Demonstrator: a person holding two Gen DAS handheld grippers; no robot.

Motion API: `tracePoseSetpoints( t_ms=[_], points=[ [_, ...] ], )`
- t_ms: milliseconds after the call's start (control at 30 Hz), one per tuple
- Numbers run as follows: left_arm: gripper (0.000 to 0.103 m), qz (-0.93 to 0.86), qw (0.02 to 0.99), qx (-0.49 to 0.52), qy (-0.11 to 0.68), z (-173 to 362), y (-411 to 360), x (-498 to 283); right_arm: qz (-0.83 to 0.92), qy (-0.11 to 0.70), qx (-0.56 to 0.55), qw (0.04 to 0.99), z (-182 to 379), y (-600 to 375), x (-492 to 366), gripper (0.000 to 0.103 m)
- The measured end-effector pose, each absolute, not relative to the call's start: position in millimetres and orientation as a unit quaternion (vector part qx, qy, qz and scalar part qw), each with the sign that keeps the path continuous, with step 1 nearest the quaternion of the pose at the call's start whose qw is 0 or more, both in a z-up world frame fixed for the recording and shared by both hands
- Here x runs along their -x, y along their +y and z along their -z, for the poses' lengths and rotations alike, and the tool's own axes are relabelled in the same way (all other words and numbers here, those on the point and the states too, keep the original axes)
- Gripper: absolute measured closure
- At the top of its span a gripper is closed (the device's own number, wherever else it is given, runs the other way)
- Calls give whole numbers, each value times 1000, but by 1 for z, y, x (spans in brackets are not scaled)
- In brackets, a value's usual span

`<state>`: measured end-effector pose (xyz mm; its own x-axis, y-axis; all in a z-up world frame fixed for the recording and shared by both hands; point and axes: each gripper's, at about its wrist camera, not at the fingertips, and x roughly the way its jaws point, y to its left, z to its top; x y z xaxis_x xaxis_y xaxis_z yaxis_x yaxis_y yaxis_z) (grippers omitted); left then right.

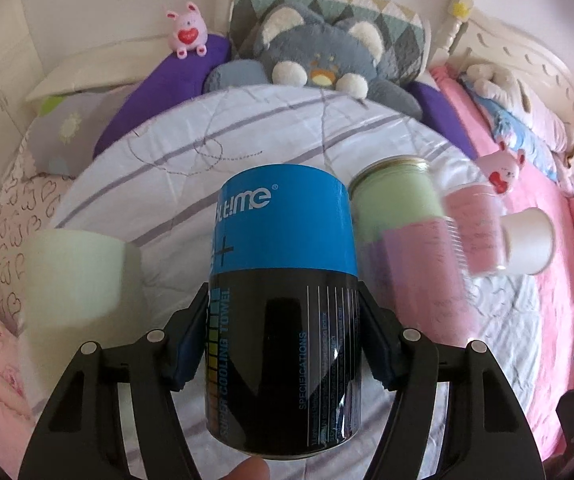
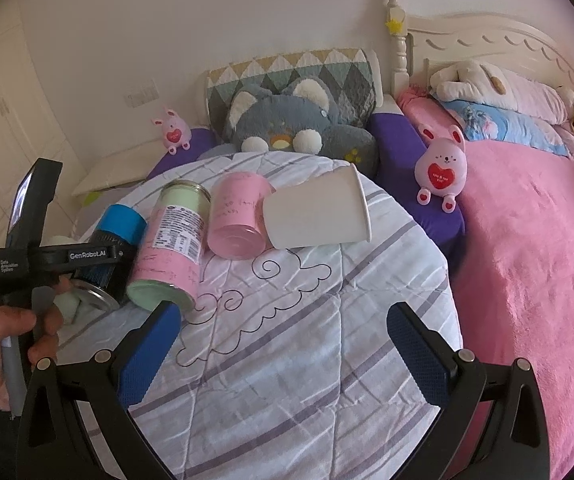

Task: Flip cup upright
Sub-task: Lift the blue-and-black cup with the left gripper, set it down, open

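Observation:
My left gripper [image 1: 283, 336] is shut on a blue and black can [image 1: 283, 280] and holds it tilted above the white quilt [image 1: 267, 128]; the can also shows in the right wrist view [image 2: 117, 236]. A white paper cup [image 2: 319, 210] lies on its side on the quilt, also visible at the right of the left wrist view [image 1: 527, 240]. My right gripper [image 2: 283, 354] is open and empty, low over the quilt in front of the cup.
A green and pink can [image 2: 171, 248] and a pink can [image 2: 239, 216] lie on their sides between the blue can and the paper cup. A pale green cup [image 1: 75, 276] is at left. Plush toys [image 2: 441, 168] and pillows line the back; a pink blanket [image 2: 527, 260] lies right.

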<state>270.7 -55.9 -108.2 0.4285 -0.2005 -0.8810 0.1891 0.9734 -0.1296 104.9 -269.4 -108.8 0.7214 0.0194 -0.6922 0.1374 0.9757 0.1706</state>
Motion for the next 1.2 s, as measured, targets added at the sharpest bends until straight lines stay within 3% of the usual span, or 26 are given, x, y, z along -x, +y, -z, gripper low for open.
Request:
tracePoseSetpoints(
  t_ms=[467, 700, 1000, 1133, 1200],
  points=[
    [35, 146, 879, -38, 452, 33, -43, -126, 34, 317, -109, 942, 68, -251, -21, 0],
    [35, 164, 869, -45, 464, 54, -41, -72, 33, 315, -113, 942, 73, -238, 26, 0],
    [35, 166, 858, -59, 482, 97, -55, -66, 49, 319, -109, 940, 77, -236, 56, 0],
    [28, 159, 849, -71, 499, 116, -63, -78, 53, 317, -110, 941, 77, -238, 60, 0],
    [16, 162, 845, -71, 505, 114, -62, -78, 53, 317, -109, 941, 77, -238, 61, 0]
  ],
)
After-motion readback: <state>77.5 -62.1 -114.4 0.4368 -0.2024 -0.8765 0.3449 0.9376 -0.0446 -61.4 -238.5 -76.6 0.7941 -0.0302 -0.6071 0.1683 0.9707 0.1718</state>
